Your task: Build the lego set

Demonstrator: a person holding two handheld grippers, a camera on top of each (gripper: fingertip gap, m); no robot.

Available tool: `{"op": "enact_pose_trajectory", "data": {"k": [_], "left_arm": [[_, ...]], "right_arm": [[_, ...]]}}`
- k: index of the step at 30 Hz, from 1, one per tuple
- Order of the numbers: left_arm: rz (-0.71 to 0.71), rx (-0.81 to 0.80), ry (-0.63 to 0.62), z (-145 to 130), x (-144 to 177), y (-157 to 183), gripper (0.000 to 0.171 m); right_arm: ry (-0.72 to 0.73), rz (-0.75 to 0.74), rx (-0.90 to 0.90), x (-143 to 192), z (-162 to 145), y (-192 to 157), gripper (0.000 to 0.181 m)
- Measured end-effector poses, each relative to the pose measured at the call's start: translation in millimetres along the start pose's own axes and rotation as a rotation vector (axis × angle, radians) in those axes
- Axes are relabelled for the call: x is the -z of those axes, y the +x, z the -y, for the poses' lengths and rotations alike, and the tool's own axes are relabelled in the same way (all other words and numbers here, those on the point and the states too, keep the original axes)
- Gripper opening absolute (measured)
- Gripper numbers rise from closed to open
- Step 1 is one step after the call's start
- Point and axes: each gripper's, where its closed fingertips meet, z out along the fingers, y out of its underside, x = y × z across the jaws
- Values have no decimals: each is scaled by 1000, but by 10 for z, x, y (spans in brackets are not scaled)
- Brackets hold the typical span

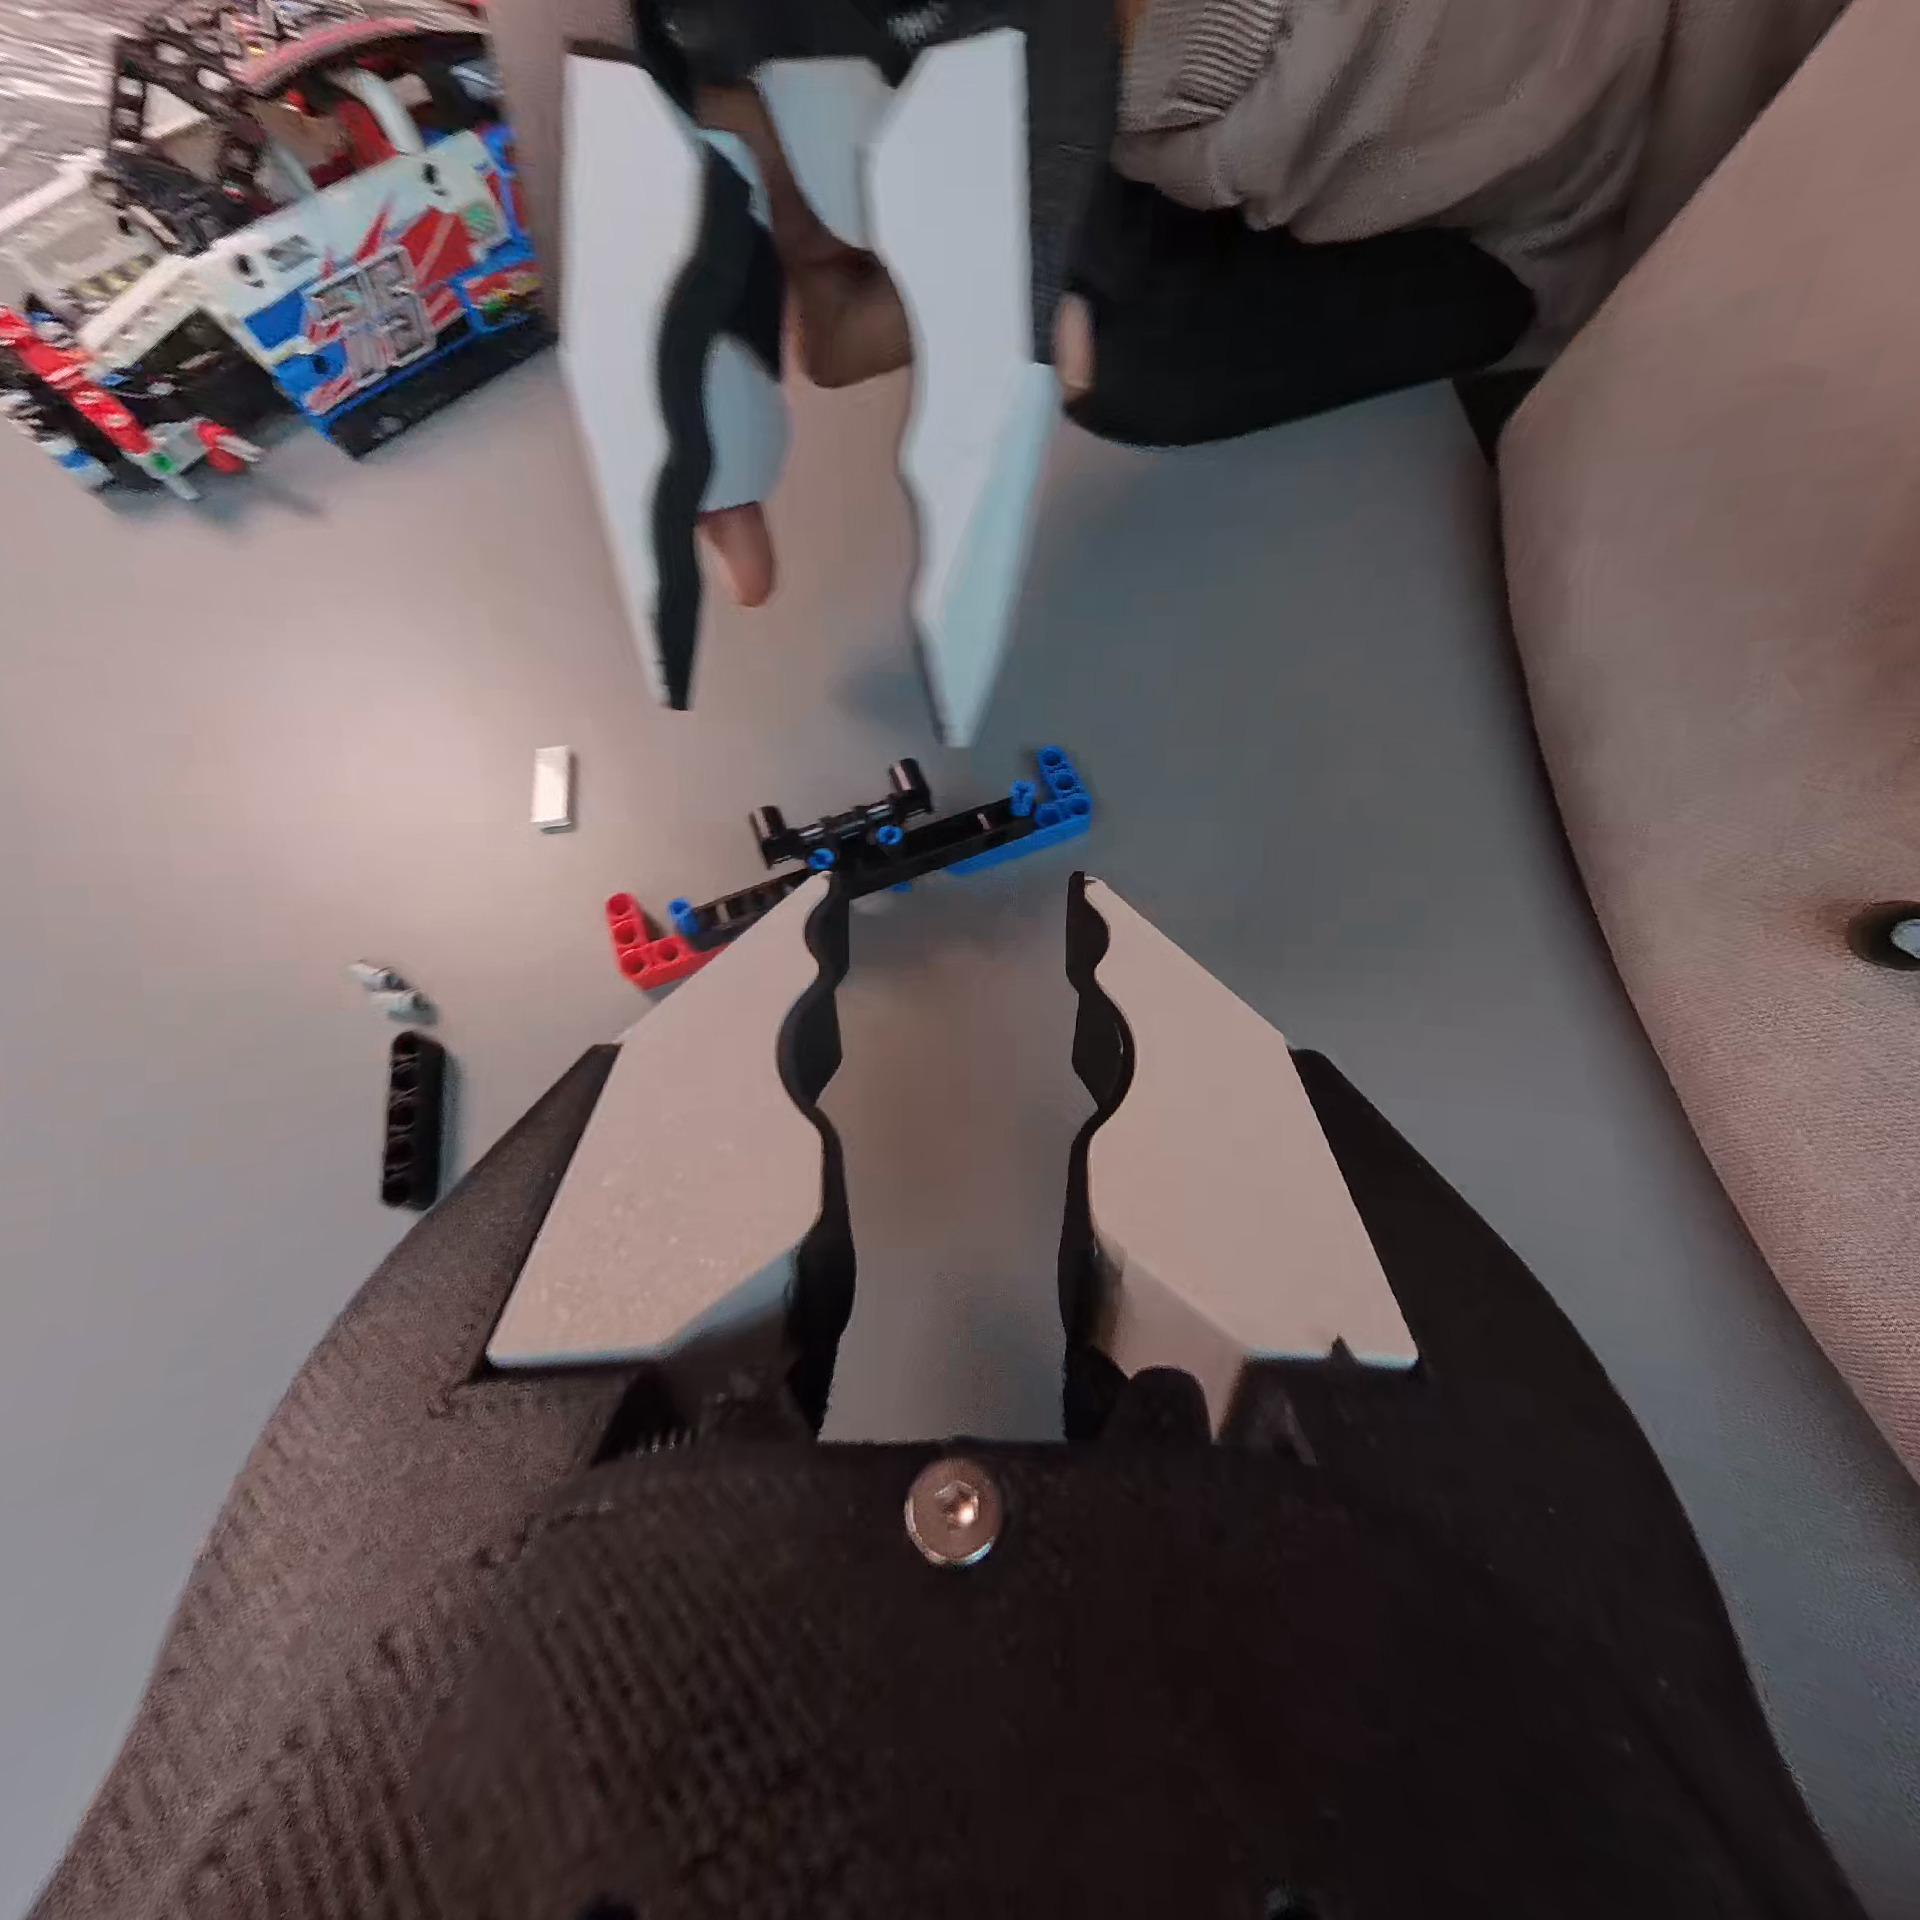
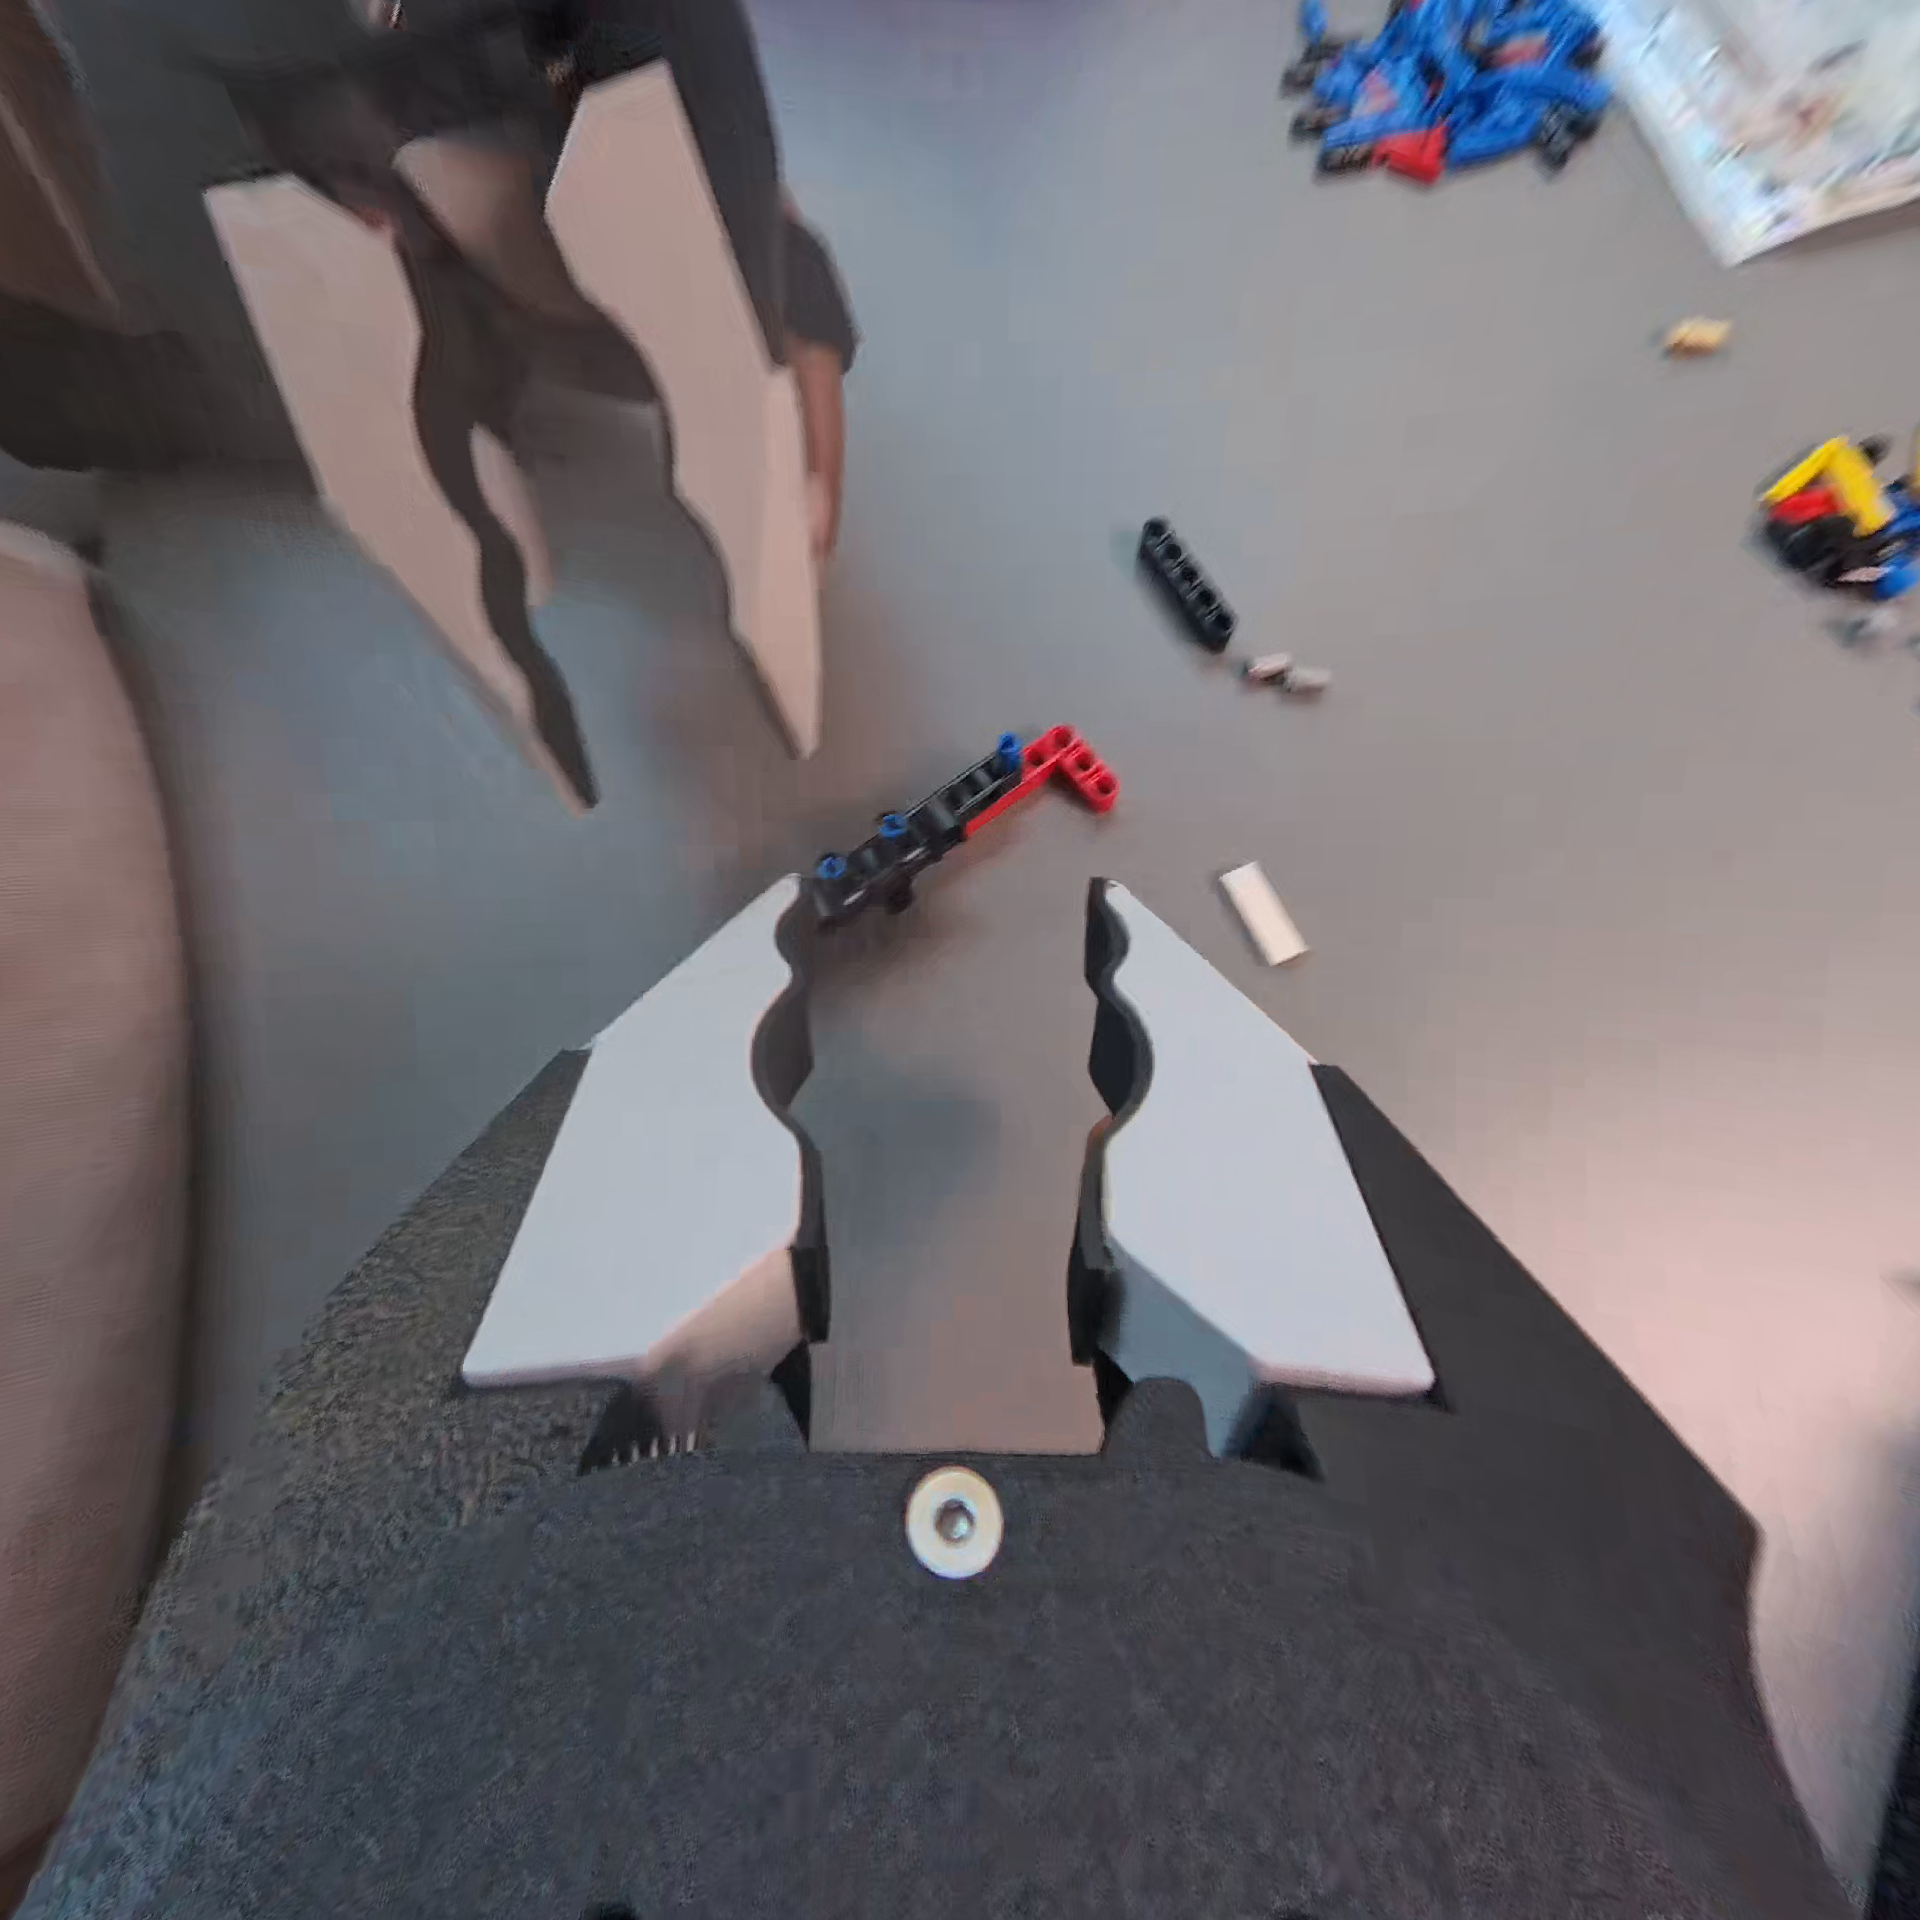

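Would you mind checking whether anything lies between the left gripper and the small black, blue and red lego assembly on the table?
Nothing visible does. The left gripper has its jaws open just short of the lego assembly, with only bare grey table between. The right gripper hangs open on the assembly's far side, out of the path.

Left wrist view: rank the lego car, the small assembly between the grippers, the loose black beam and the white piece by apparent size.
1. Lego car, farthest yet largest.
2. Small assembly.
3. Black beam.
4. White piece.
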Motion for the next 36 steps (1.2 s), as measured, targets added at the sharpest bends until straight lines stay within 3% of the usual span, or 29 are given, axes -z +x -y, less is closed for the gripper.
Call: {"op": "enact_pose_trajectory", "data": {"k": [2, 3, 5, 7, 9, 14, 19, 24, 29, 36], "left_arm": [[66, 29, 27, 0, 115, -187, 41], [97, 42, 38, -10, 166, -272, 41], [137, 67, 56, -33, 247, -395, 41], [159, 75, 56, -69, 297, -462, 42], [163, 72, 47, -106, 313, -479, 43], [53, 75, -26, -259, 165, -295, 51], [21, 30, -105, -357, -10, -161, 50], [73, 1, -151, -413, -41, -214, 33], [74, 2, -163, -430, 29, -229, 33], [94, 39, -130, -421, 120, -327, 40]], "right_arm": [[-94, 28, -30, -62, -115, -181, 76], [-124, 12, -23, -122, -150, -229, 79], [-148, 1, -50, -252, -159, -294, 68], [-155, 16, -61, -327, -152, -297, 37], [-177, 59, 5, -324, -154, -283, 25], [-257, 263, 417, -230, -239, -278, 24], [-315, 406, 466, -278, -209, -259, 24], [-282, 317, 447, -302, -159, -120, 35], [-195, 206, 375, -109, -235, -69, 42], [-205, 129, 322, -45, -476, -81, 45]]}}
